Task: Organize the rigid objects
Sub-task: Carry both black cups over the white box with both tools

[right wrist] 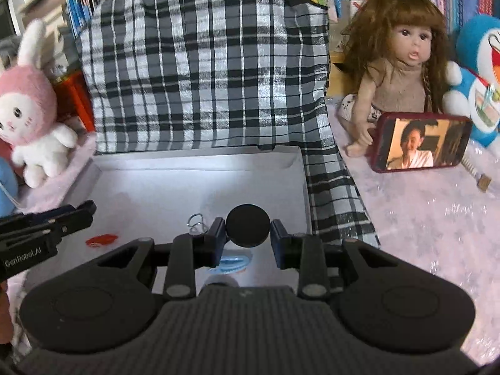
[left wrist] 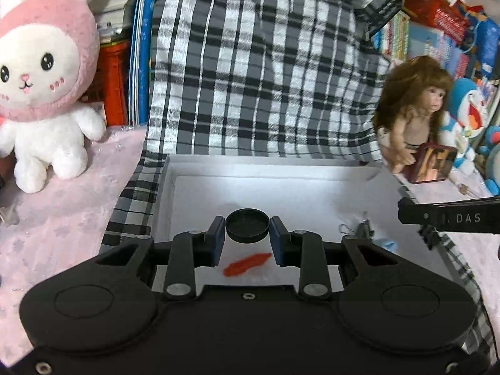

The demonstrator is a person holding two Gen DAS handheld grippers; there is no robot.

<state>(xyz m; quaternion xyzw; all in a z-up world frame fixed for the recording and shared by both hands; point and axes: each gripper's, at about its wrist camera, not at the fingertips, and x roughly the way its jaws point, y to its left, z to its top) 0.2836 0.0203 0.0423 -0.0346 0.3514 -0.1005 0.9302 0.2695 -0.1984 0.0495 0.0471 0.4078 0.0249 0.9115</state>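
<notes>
Left gripper point(left wrist: 247, 237) pinches a shallow round black cap point(left wrist: 247, 225), right gripper point(right wrist: 247, 237) a black disc point(right wrist: 247, 225); lower both level into white tray point(right wrist: 200, 159) before releasing.

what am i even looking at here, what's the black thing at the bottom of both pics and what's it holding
The black thing is a hand-held two-finger gripper; a person carries one in each hand, each with its own forward-looking camera. One picture looks along the left gripper, the other along the right gripper. Each is shut on a round black lid: the left lid sits hollow side up, the right lid shows its flat face. Both are above a white box lying on a checked bag. In the box lie a red scrap, a blue piece and a wire clip.
</notes>
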